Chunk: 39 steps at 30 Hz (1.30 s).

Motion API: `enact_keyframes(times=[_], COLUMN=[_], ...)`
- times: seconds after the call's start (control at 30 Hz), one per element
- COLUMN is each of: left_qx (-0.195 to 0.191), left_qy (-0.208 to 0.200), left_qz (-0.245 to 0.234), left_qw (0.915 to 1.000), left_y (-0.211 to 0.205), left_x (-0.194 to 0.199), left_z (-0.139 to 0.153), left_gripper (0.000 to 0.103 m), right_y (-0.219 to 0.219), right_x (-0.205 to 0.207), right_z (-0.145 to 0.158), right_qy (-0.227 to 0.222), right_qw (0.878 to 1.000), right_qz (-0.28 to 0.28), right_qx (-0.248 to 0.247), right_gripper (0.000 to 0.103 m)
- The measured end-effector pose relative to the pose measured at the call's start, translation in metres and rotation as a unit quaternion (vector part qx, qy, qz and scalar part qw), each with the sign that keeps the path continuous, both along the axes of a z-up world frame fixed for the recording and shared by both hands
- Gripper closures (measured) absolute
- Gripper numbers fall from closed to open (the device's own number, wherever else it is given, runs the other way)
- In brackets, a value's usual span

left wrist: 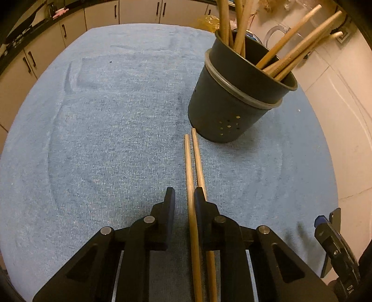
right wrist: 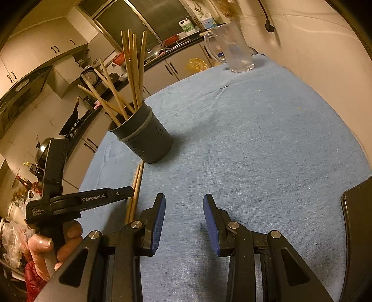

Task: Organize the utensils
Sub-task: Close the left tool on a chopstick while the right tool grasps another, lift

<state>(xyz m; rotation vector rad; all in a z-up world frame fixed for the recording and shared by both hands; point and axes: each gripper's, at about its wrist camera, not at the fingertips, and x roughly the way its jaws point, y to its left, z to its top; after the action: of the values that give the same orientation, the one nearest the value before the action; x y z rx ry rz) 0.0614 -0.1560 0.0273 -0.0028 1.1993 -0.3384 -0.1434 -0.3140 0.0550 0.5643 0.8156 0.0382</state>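
Apparently kitchen cabinets (left wrist: 139, 11) behind blue cloth (left wrist: 116, 116).

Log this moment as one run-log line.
left gripper: open, one chopstick between fingers, second chopstick beside | right gripper: open, empty | holder: upright on blue cloth, chopsticks inside

place: home kitchen | evidence: cabinets (right wrist: 76, 148), range hood (right wrist: 25, 93), pans on counter (right wrist: 153, 52)

Black left tool (right wrist: 126, 192) reads "GenRobot.AI" in white. Right tool (right wrist: 184, 223) wears ribbed blue pads, silver pins. Red sleeve (right wrist: 34, 278) below.
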Motion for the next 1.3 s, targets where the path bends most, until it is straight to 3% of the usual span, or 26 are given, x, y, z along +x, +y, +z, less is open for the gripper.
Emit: enact_keyframes(times=[0.07, 0.33, 0.47, 0.67, 0.97, 1.13, 1.23, 1.3], left_qx=[0.008, 0.017, -0.001, -0.018, -0.034, -0.044, -0.046, -0.044], left_qy=[-0.008, -0.013, -0.01, -0.01, -0.025, -0.026, -0.029, -0.03], left_qz=[0.004, 0.053, 0.073, 0.07, 0.052, 0.048, 0.047, 0.047], left_qw=[0.9999, 0.9984, 0.9973, 0.9973, 0.9977, 0.9975, 0.9974, 0.9975], left_y=[0.002, 0.048, 0.074, 0.097, 0.105, 0.11, 0.11, 0.112], left_x=[-0.002, -0.011, -0.019, -0.024, -0.034, -0.036, -0.036, -0.035], left_z=[0.0, 0.001, 0.001, 0.001, 0.0, -0.001, -0.003, -0.005], left_gripper=[0.094, 0.095, 0.095, 0.095, 0.094, 0.094, 0.094, 0.094], right_y=[0.001, 0.013, 0.032, 0.075, 0.106, 0.124, 0.132, 0.133], right_x=[0.001, 0.012, 0.03, 0.073, 0.116, 0.13, 0.136, 0.138], right_z=[0.001, 0.007, 0.011, 0.009, -0.008, -0.019, -0.025, -0.026], right_qy=[0.002, 0.009, 0.019, 0.05, 0.089, 0.114, 0.12, 0.123], right_qw=[1.0, 1.0, 0.998, 0.994, 0.987, 0.98, 0.976, 0.973], right_qz=[0.001, 0.019, 0.051, 0.093, 0.102, 0.117, 0.119, 0.124], right_qx=[-0.002, -0.017, -0.025, -0.04, -0.083, -0.114, -0.14, -0.15], right_gripper=[0.066, 0.066, 0.066, 0.066, 0.067, 0.075, 0.084, 0.095])
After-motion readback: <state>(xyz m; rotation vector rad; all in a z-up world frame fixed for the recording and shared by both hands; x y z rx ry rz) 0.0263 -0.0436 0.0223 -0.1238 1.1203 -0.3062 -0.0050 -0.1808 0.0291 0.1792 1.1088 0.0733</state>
